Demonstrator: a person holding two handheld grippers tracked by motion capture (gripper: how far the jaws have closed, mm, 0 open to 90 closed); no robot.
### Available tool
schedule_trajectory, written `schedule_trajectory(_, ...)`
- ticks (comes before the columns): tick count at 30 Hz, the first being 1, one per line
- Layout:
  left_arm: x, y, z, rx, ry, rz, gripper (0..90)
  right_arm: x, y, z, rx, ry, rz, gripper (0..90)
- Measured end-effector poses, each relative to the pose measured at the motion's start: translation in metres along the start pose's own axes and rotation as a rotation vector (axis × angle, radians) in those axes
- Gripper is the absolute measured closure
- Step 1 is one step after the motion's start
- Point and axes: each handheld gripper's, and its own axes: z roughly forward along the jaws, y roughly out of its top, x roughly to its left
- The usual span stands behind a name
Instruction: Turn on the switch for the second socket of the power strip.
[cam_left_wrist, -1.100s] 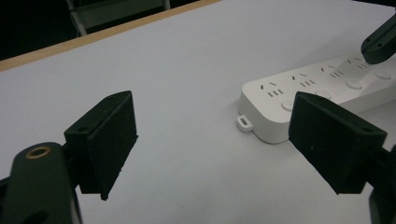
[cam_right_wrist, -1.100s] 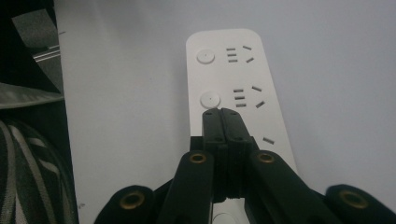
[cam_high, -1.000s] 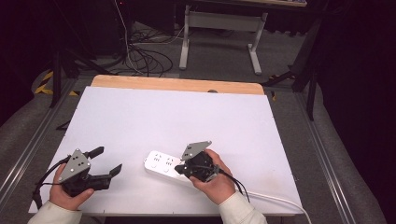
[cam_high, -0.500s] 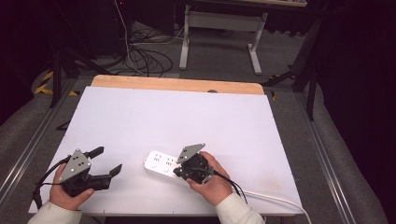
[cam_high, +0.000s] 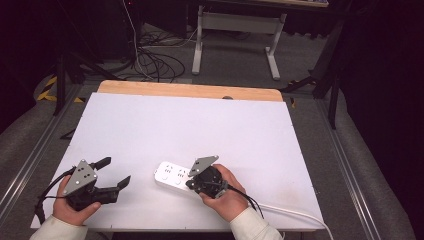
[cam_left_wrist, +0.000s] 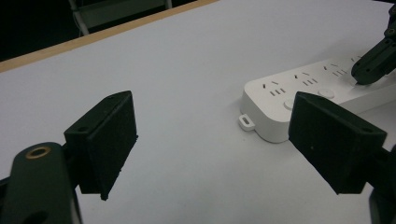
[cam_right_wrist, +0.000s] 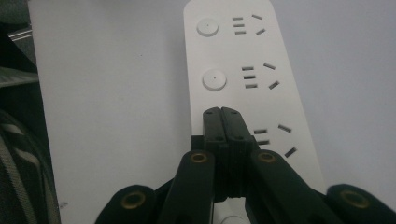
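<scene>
A white power strip (cam_high: 169, 176) lies flat on the white table (cam_high: 200, 130) near its front edge. It has round buttons and socket slots along its top (cam_right_wrist: 252, 70). My right gripper (cam_high: 190, 184) is shut with nothing between its jaws. Its joined tips (cam_right_wrist: 222, 113) rest on the strip's top in the row of round buttons, past two buttons that show. In the left gripper view the strip (cam_left_wrist: 299, 88) lies ahead to the right. My left gripper (cam_high: 115, 171) is held low at the front left, open and empty (cam_left_wrist: 212, 135), a short way from the strip's end.
The strip's white cable (cam_high: 300, 212) runs off to the table's front right edge. A wooden band (cam_high: 190, 91) borders the far edge. Beyond it are loose floor cables (cam_high: 150, 55) and a white desk frame (cam_high: 235, 30).
My right gripper has shifted slightly left and down onto the strip. The left gripper and the strip have kept still.
</scene>
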Motion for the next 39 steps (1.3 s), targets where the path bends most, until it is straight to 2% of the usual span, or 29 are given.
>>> schedule_trajectory(6,-0.0002,0.0,0.0001,0.0,0.0,-0.001,15.8,0.0015,0.0,0.0008,0.006,-0.013,-0.006,90.0)
schedule_trajectory(10,-0.0005,0.0001,0.0002,0.0,-0.001,-0.001,15.8,-0.0013,-0.0004,0.0015,0.01,0.005,0.029,90.0)
schedule_trajectory(22,-0.0012,-0.0002,0.0008,0.004,-0.003,-0.004,15.8,0.0005,-0.0002,0.0025,0.018,-0.009,0.027,90.0)
schedule_trajectory(27,-0.0014,-0.0002,0.001,0.004,-0.004,-0.004,15.8,-0.002,-0.002,0.0032,0.008,0.012,0.055,90.0)
schedule_trajectory(32,-0.0018,0.0,0.0004,-0.001,0.0,-0.009,15.8,-0.0033,-0.0033,0.0039,0.001,0.018,0.053,90.0)
schedule_trajectory(37,-0.0012,-0.0001,0.001,0.004,-0.004,-0.003,15.8,-0.0002,-0.0031,0.0033,-0.004,-0.004,0.039,90.0)
schedule_trajectory(39,-0.0011,-0.0002,0.0009,0.004,-0.004,-0.004,15.8,-0.0017,-0.004,0.0018,-0.024,0.011,0.046,90.0)
